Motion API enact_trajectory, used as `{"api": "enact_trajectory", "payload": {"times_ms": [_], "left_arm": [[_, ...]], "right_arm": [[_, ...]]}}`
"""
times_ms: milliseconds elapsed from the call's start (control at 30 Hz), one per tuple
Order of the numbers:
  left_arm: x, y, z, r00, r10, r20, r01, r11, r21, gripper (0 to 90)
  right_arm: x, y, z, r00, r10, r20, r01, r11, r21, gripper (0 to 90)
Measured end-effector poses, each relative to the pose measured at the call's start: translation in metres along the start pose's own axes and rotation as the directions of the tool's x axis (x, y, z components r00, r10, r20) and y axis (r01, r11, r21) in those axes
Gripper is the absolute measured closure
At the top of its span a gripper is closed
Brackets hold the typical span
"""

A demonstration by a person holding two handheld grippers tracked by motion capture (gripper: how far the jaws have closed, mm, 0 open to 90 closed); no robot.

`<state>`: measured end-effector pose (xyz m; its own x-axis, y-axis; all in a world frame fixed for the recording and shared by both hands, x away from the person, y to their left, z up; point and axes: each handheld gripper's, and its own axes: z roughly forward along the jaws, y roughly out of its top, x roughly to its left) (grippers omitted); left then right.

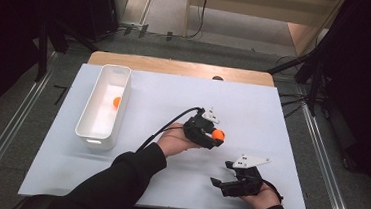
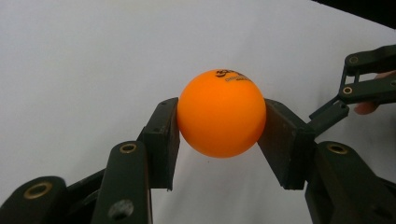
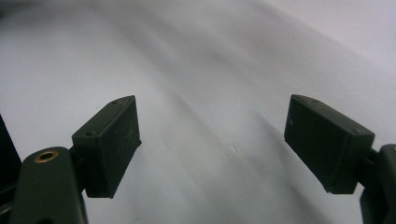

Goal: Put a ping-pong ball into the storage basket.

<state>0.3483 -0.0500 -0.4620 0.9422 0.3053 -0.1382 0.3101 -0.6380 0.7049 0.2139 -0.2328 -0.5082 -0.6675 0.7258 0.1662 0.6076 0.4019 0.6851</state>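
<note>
White and flat, the surface (image 1: 157, 182) sits over a wooden top in a dim room with dark stands at both sides. Going from the left, a long white plastic bin (image 1: 85, 126) stands near the left edge, lying lengthwise away from the person, and a small orange ball (image 1: 116, 101) rests inside it against the far part of its right wall. Right of the bin, well apart from it, the left gripper (image 1: 213, 137) has its fingers (image 2: 161, 140) pressed on either side of a second glossy orange plastic ball with dark print (image 2: 221, 113); the left gripper view shows that ball clear of the white sheet. Farther right and nearer the person, the right gripper (image 1: 228, 175) rests low with its fingers (image 3: 108, 144) spread wide and nothing between them.

I judge the pick done and the carry in hand. The next move looks to be a sweep leftward over the bin's near wall, high enough to clear its rim, then a release above the floor of the bin. Nothing stands on the path between; the ball already inside could be knocked.
</note>
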Motion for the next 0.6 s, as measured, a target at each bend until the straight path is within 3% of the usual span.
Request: {"api": "enact_trajectory", "payload": {"times_ms": [67,600], "left_arm": [[0.0,0.0,-0.002,0.9997,-0.02,0.011,0.02,0.9998,0.01,50.7],[-0.002,-0.007,-0.028,0.9996,-0.028,0.008,0.028,0.9996,0.005,50.8]], "right_arm": [[0.0,0.0,0.0,1.0,-0.001,0.0,0.001,1.0,0.0,16.8],[-0.001,-0.001,0.0,0.9999,0.012,0.008,-0.012,1.0,0.001,16.8]]}}
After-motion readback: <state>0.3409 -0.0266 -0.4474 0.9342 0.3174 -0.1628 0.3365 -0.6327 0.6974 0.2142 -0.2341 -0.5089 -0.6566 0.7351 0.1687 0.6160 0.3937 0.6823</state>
